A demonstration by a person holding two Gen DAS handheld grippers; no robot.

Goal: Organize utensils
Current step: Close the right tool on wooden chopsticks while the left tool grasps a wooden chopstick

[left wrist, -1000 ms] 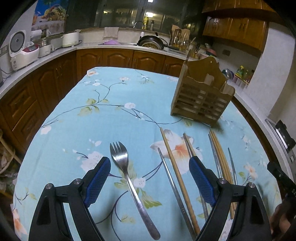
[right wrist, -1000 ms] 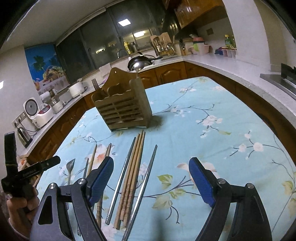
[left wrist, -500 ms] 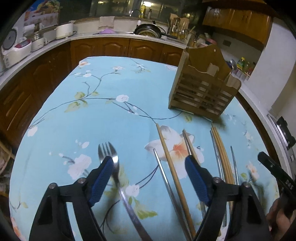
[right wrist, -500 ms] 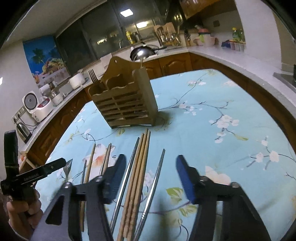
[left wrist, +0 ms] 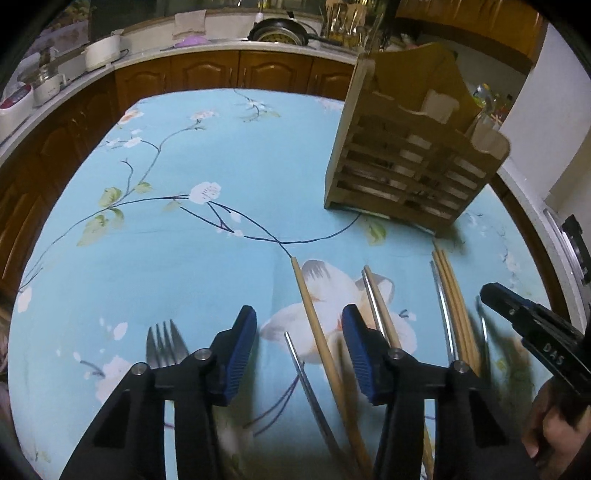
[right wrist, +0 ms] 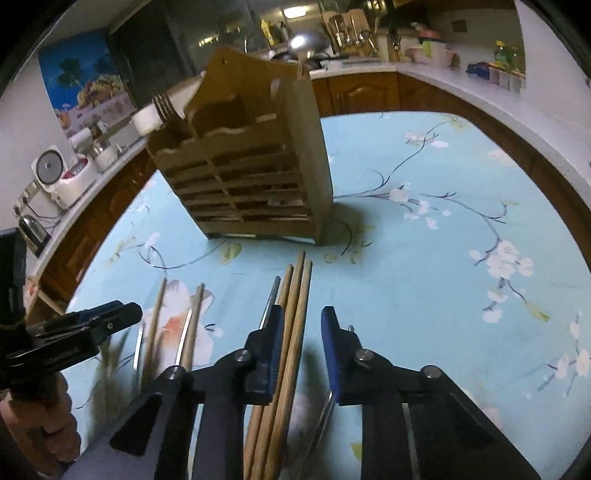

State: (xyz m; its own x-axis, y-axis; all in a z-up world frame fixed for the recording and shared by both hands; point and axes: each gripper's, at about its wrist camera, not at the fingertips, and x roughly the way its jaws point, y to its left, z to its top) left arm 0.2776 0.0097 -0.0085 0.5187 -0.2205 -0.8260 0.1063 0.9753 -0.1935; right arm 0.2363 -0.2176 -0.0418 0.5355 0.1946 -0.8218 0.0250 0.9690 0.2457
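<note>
A wooden utensil holder (left wrist: 410, 162) stands on the blue floral tablecloth (left wrist: 184, 229); it also shows in the right wrist view (right wrist: 255, 173), with a fork (right wrist: 166, 109) standing in it. My left gripper (left wrist: 299, 347) is open, its jaws on either side of a wooden chopstick (left wrist: 317, 332) and a metal chopstick (left wrist: 306, 376). A loose fork (left wrist: 162, 343) lies just left of it. My right gripper (right wrist: 301, 350) is open, its jaws straddling a bundle of wooden chopsticks (right wrist: 291, 332).
More chopsticks lie side by side on the cloth (left wrist: 376, 306) (left wrist: 454, 302) (right wrist: 192, 328). A kitchen counter with appliances (right wrist: 62, 181) and a sink (left wrist: 280, 33) rings the table. The right gripper shows at the right edge of the left wrist view (left wrist: 524, 325).
Both grippers have moved forward and down toward the chopsticks and have narrowed their jaws. The left one shifted right, off the fork and over the chopsticks.
</note>
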